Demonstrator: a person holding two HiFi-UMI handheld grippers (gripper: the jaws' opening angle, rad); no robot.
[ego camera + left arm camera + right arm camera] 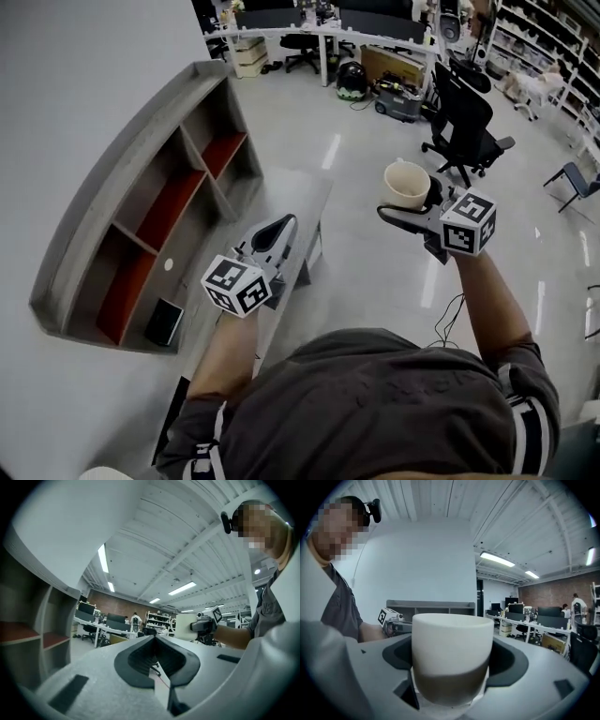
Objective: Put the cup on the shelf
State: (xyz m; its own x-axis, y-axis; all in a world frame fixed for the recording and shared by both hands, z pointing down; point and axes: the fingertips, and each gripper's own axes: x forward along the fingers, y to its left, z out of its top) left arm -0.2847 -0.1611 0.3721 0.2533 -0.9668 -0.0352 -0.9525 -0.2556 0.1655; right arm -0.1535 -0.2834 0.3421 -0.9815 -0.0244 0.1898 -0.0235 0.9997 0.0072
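**Carrying stage, cup held clear of the shelf.** The right gripper (410, 199) was clenched on the cup (406, 178), with 1 jaw on each side of the wall, as the right gripper view showed. The cup (452, 653) stood upright with its mouth up. It hung in the air over the open floor, resting on nothing.

The shelf (141, 131) stood against the white wall, well apart from the cup. In the head view it lay to the cup's left, beyond the left gripper (279, 228). Its open compartments faced the person, and its long axis ran along the wall. In the right gripper view the shelf (431, 605) showed past the cup's rim, so the jaws already pointed roughly toward it.

The left gripper was nearer the shelf, but its jaws were closed together on nothing. The placing therefore seemed to fall to the right hand, which would have to carry the cup leftward across the gap.

The cup was a plain, slightly tapered vessel. It was cream above, with a darker brownish band round its lower part. No handle was visible, and the interior looked pale and empty from above.
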